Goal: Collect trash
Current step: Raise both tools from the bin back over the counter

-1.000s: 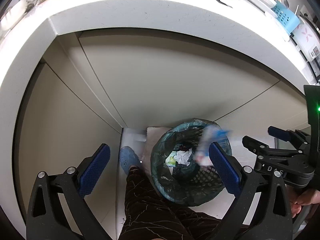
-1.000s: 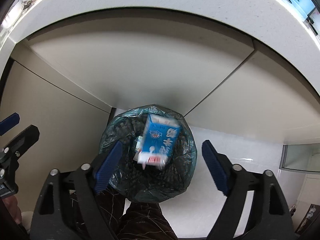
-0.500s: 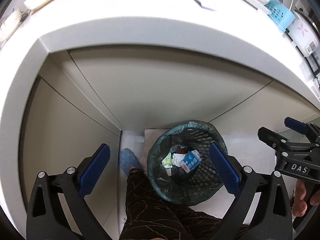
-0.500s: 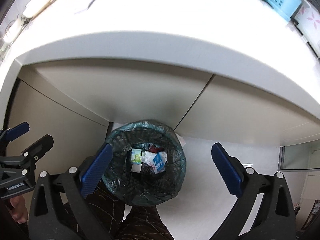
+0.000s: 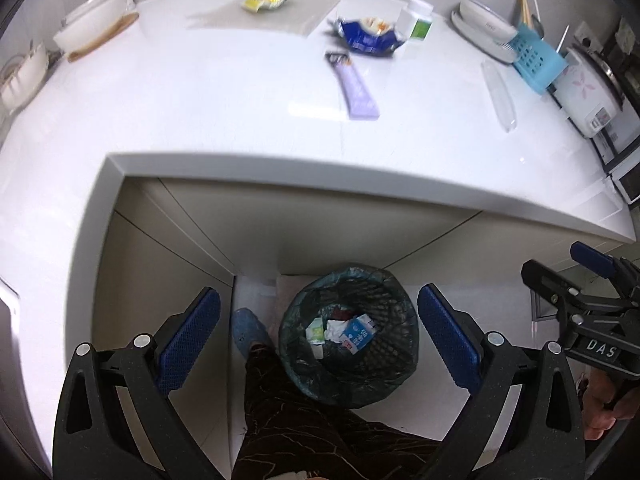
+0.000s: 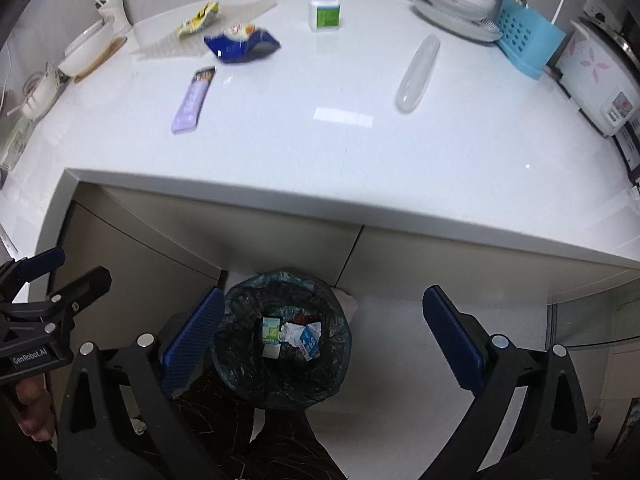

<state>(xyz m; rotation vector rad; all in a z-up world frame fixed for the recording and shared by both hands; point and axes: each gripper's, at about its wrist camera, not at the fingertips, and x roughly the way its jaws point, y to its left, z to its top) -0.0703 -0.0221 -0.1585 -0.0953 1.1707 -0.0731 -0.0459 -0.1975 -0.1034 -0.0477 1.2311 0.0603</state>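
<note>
Between the jaws: both the left gripper (image 5: 318,338) and right gripper (image 6: 324,338) are wide open, holding nothing.
Bin (image 5: 349,336): near, on floor, below grippers.
Purple wrapper (image 6: 193,100): far, on counter (image 6: 340,160); looks light, crinkly, slippery; pinch its middle.

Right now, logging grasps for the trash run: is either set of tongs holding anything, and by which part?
Nothing is held. Left tongs and right tongs are both open and empty above the bin.
</note>
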